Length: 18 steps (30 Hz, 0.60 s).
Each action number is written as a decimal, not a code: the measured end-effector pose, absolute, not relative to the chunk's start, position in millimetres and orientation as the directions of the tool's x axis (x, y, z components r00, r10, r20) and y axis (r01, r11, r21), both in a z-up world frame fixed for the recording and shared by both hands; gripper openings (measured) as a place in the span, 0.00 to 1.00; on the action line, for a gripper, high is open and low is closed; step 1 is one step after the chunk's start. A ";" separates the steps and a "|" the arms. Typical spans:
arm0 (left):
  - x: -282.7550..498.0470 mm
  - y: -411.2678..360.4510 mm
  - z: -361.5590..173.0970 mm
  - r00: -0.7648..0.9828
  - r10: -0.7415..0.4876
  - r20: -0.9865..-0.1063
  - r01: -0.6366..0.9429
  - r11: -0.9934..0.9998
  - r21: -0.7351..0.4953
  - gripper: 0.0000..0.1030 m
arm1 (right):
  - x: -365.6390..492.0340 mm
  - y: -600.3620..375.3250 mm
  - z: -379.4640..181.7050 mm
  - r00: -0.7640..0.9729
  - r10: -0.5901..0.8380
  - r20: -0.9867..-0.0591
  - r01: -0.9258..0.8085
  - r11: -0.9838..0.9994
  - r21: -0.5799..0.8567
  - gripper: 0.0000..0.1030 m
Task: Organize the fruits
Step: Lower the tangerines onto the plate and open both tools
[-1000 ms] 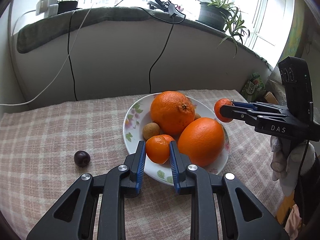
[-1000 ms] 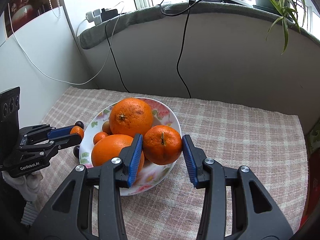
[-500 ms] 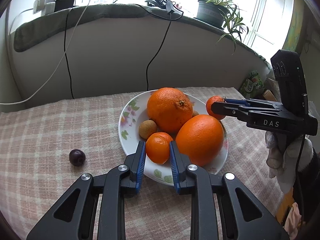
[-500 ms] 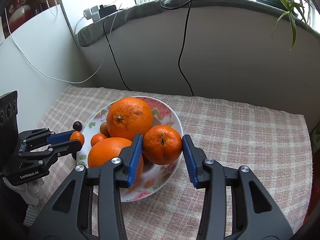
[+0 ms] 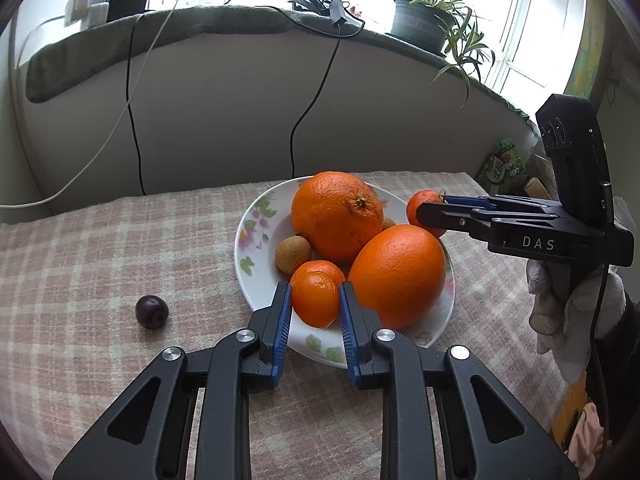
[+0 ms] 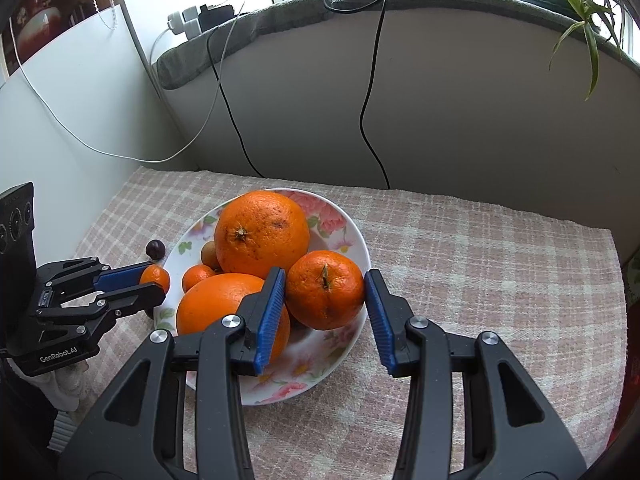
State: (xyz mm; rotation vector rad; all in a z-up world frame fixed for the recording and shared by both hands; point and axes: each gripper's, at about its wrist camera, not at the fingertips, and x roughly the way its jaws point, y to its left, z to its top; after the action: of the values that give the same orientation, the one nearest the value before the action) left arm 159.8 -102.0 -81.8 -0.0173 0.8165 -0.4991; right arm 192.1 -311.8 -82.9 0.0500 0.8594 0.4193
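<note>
Both grippers clamped on mandarins over the floral plate [image 6: 352,236]: left gripper [image 5: 314,306] on the small one [image 5: 316,298] at the near rim; right gripper [image 6: 325,292] on the larger one [image 6: 324,290] at the right edge; best lowered into gaps beside the oranges [image 6: 260,232] before release, lest they roll off.

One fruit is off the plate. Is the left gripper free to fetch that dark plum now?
Probably not yet: the left gripper is shut on a small mandarin. The plum lies alone on the cloth, nothing blocking it.

Black claws [image 5: 314,316], blue pads [image 6: 271,312] (white gloves [image 5: 568,320]).
</note>
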 end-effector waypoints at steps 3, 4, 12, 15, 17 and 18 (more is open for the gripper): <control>160.0 -101.8 -81.6 0.575 -0.432 -0.695 0.421 0.884 -0.202 0.22 | 192.7 -311.9 -83.5 0.574 0.382 -0.724 -0.339 0.916 0.214 0.42; 160.0 -102.0 -81.3 0.575 -0.433 -0.694 0.423 0.884 -0.201 0.22 | 192.6 -311.9 -83.6 0.574 0.381 -0.724 -0.339 0.916 0.213 0.42; 158.3 -101.5 -80.5 0.580 -0.433 -0.690 0.423 0.884 -0.199 0.29 | 190.1 -313.6 -75.5 0.595 0.390 -0.703 -0.338 0.915 0.221 0.64; 156.2 -102.3 -78.7 0.585 -0.435 -0.685 0.425 0.883 -0.198 0.42 | 188.2 -313.2 -72.9 0.600 0.384 -0.702 -0.338 0.917 0.212 0.69; 154.9 -102.1 -77.1 0.590 -0.435 -0.680 0.426 0.883 -0.196 0.50 | 186.5 -312.1 -71.8 0.606 0.379 -0.700 -0.339 0.919 0.203 0.73; 154.5 -101.9 -76.4 0.591 -0.437 -0.679 0.428 0.883 -0.196 0.50 | 185.4 -312.2 -71.4 0.609 0.375 -0.699 -0.337 0.920 0.200 0.75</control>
State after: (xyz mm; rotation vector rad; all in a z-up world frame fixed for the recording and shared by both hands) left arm 154.5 -101.9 -76.4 -0.0123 0.7930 -0.5028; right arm 185.4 -312.2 -71.4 0.0496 0.8184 0.4116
